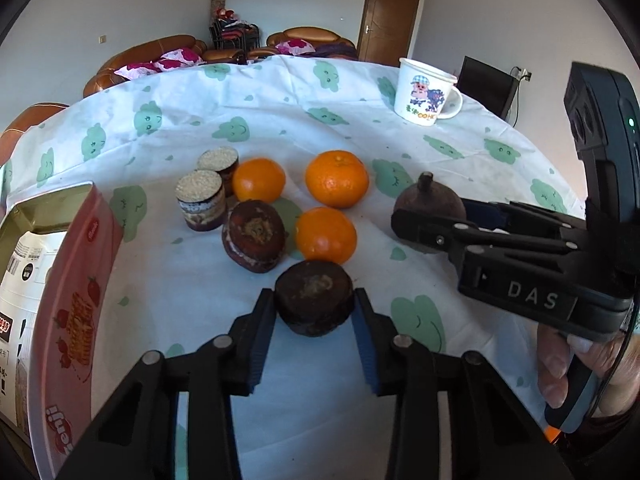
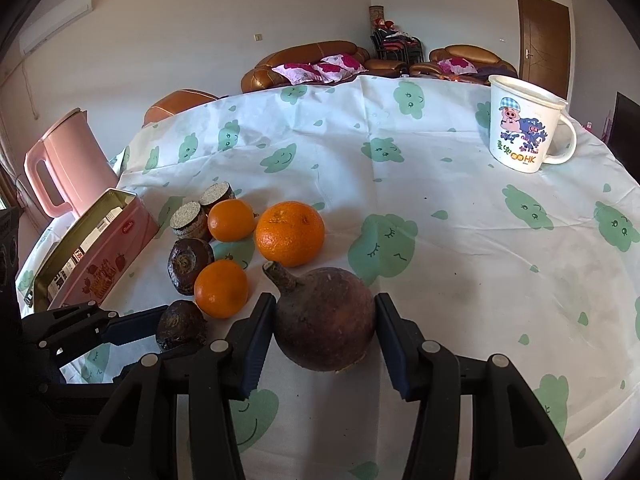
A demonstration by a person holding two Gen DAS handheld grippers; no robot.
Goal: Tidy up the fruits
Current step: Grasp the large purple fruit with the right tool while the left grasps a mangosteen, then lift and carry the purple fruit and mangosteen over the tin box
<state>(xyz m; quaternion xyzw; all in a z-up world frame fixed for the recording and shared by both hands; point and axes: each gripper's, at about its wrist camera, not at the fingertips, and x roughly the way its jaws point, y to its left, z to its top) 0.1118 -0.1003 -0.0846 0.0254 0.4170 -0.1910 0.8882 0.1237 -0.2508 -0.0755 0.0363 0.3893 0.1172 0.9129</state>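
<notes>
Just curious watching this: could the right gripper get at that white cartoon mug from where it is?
Probably not right away. The right gripper has its fingers around a dark stemmed fruit, so it is occupied. The white cartoon mug stands far across the tablecloth, though nothing lies between.

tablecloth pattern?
White tablecloth with green smiling cloud-like shapes; the right wrist view shows it best.

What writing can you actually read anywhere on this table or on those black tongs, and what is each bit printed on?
"DAS": white letters on the right gripper body.
"HK": orange, after two Chinese characters and two rings, on the cartoon mug.
"enji": the end of a white brand name, its start cut off, on the pink tin box.
Too small or blurred: the tin's oval logo, its inner label, and the wrappers of the two round snacks.
</notes>
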